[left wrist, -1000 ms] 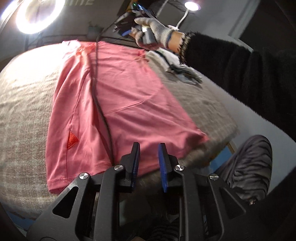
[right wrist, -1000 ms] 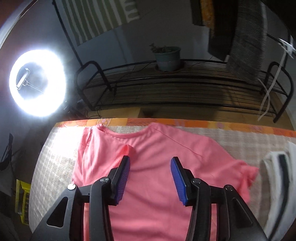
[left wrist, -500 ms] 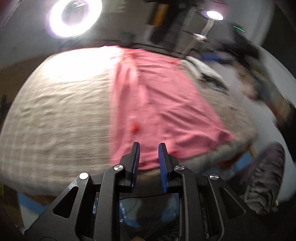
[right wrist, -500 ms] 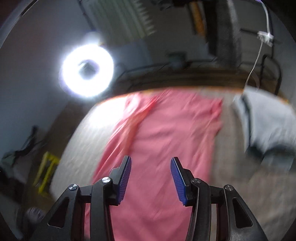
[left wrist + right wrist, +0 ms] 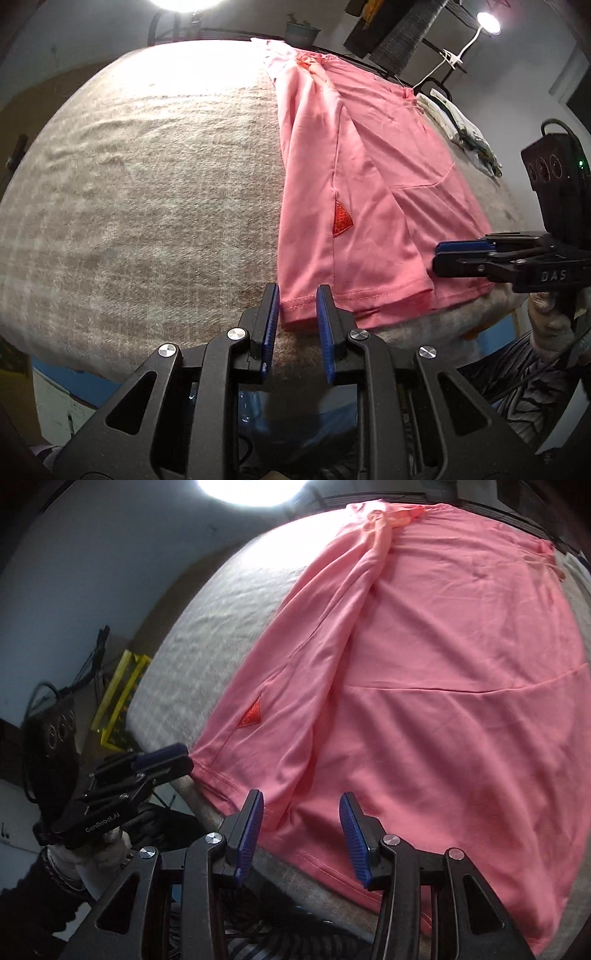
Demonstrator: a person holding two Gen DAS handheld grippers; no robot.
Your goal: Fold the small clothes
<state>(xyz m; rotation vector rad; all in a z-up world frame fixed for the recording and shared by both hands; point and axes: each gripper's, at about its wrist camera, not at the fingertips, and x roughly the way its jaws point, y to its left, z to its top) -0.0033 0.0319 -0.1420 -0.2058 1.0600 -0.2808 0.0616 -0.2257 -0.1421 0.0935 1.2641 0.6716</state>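
A pink shirt (image 5: 369, 192) lies spread on the grey blanket-covered table (image 5: 147, 177), its left side folded over, with a small red patch (image 5: 341, 221) near the hem. It also fills the right wrist view (image 5: 424, 686). My left gripper (image 5: 294, 314) is open, its fingers either side of the hem's near left corner. It also shows in the right wrist view (image 5: 162, 760) at that corner. My right gripper (image 5: 301, 823) is open over the near hem, empty. It appears in the left wrist view (image 5: 443, 254) at the hem's right part.
A pile of white and dark clothes (image 5: 461, 129) lies at the far right of the table. A ring light (image 5: 251, 487) and a black metal rack (image 5: 229, 33) stand behind it. A yellow crate (image 5: 118, 694) sits on the floor to the left.
Both grippers swung from the far collar end to the near hem. The left gripper now straddles the hem's left corner; the right gripper sits over the hem beside it.
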